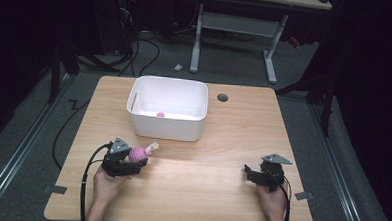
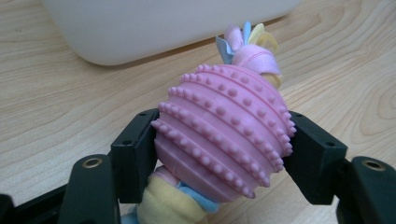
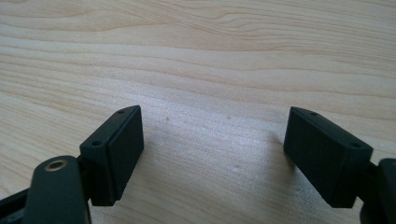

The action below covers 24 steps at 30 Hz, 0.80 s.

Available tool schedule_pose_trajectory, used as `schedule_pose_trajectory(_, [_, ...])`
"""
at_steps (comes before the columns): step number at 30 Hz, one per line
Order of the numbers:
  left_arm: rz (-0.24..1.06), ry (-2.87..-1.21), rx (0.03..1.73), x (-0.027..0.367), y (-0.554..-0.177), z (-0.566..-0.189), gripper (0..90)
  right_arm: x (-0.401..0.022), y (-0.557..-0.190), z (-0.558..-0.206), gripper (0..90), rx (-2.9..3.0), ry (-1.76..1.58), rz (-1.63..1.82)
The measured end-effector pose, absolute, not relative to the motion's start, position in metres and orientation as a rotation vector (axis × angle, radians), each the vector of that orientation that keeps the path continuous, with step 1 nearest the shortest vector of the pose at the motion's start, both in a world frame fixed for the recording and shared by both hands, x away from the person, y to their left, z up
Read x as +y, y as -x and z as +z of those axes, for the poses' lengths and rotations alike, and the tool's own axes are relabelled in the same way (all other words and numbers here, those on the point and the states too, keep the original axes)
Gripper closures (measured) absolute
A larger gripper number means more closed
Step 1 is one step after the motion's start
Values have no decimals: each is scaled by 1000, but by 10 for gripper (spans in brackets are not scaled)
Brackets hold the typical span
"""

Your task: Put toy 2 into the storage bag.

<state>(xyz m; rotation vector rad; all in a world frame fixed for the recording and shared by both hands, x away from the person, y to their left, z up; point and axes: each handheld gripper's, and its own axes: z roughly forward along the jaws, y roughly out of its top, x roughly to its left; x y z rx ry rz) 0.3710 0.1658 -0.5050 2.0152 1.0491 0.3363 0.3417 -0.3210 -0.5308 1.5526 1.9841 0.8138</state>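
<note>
Left gripper clamped on the pink ribbed toy, in front of the white bin

The pink ribbed toy (image 2: 224, 135), with pastel cloth knots at both ends, sat just above the table (image 1: 206, 181), close before the white bin (image 1: 168, 108). Your left gripper (image 1: 134, 160) pressed both pads on its ribbed middle; you needed that grip centred and the lift clear of the near rim. Your right gripper (image 3: 212, 154) rested well apart, jaws wide and empty.

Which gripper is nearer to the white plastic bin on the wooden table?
Left. The left gripper, shut on the pink studded rubber toy, sits just before the white plastic bin. The right gripper, open, sits far off to the bin's right.
</note>
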Motion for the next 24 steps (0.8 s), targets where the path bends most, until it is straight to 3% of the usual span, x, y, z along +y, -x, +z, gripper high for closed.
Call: schedule_pose_trajectory(24, [252, -2005, 1010, 165, -366, -478, 332, -321, -342, -531, 201, 1985, -1552, 814])
